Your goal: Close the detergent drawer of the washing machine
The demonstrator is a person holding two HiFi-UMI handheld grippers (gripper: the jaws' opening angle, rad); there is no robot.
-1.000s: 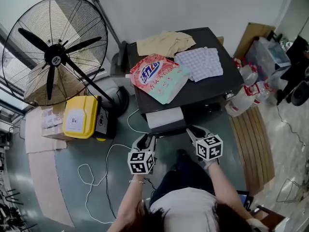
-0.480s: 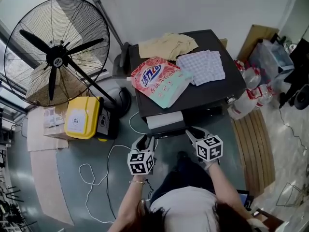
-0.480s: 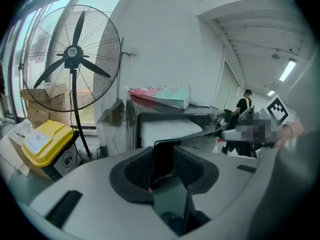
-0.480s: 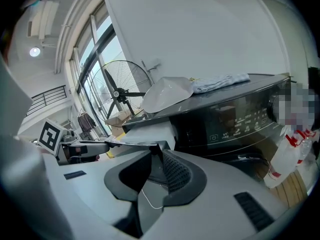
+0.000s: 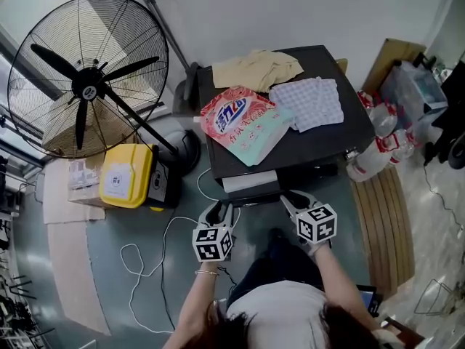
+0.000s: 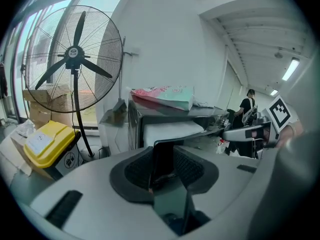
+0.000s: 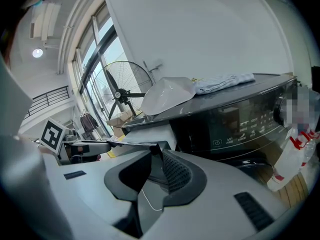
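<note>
The dark washing machine [image 5: 320, 147] has its detergent drawer [image 5: 249, 180] pulled out at the front left, pale on top with a dark front strip. My left gripper [image 5: 221, 211] sits at the strip's left end and my right gripper [image 5: 289, 198] at its right end. In the left gripper view the dark strip [image 6: 165, 156] runs in between the jaws, with pad mesh visible on both sides of it, so that gripper is open. In the right gripper view the strip's end [image 7: 150, 145] meets the tips of the right gripper [image 7: 156, 165], which stands open with a narrower gap.
A detergent bag [image 5: 243, 122] and folded cloths [image 5: 309, 102] lie on the machine's lid. A large floor fan [image 5: 87, 86] and a yellow box [image 5: 125, 174] stand to the left, with a white cable [image 5: 145, 260] on the floor. Bottles [image 5: 374, 155] and a wooden board [image 5: 381, 224] are on the right.
</note>
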